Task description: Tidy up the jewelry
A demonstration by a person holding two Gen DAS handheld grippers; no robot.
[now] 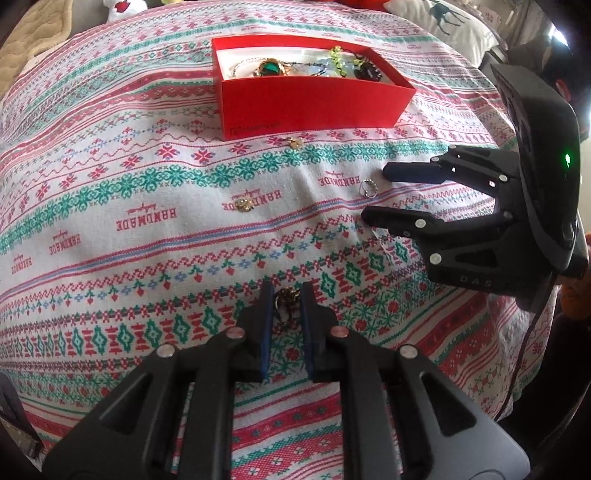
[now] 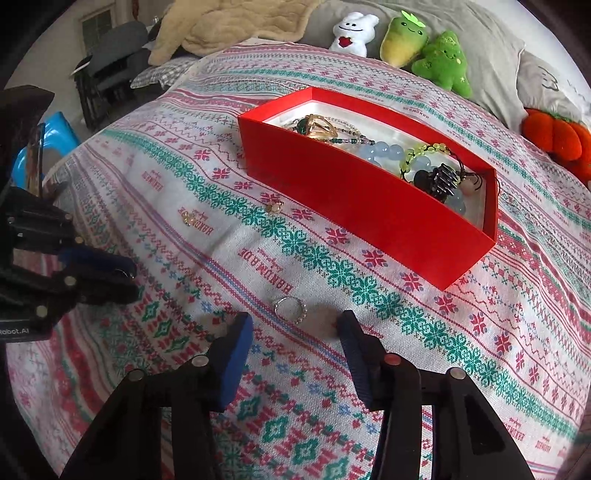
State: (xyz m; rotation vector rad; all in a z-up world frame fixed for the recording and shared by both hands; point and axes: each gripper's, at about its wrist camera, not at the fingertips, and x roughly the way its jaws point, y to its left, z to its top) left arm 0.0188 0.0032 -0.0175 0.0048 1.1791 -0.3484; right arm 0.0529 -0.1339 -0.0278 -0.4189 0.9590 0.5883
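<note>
A: Left gripper, black with blue pads, clamped on a small dark bronze-coloured trinket pinched between the narrow-set pads, low over the patterned cloth.

B: And the right gripper?

A: Fingers well apart, nothing pressed between them. Thin silver ring with tiny stones lying flat on the cloth just beyond the gap between the tips, nearer the left pad, touching neither.

B: Other pieces loose?

A: Two small gold pieces on the cloth: one just beside the near wall of the red rectangular cardboard box, another further left, on a printed word. Box open, lined white, holding a gold ring with a green stone, pale blue beads, a yellow-green bead string and a dark claw clip.

B: Any writing?

A: "HANDMADE" in red, repeated across the white, red and green knitted-pattern cloth, upside down from both cameras. "DAS" partly legible on the right gripper's body in the left wrist view; "obot.AI" on the left gripper's body at the left edge of the right wrist view. Faint small print on the box's near wall, unreadable.

B: Differences between views?

A: Clamped trinket seen only from the left wrist; from the right wrist, hidden. Green light on the right gripper's housing only in the left wrist view. Plush toys far behind the box clear only from the right wrist: white rabbit-like one, yellow-green one, green tree-shaped one, orange one at the far right.
</note>
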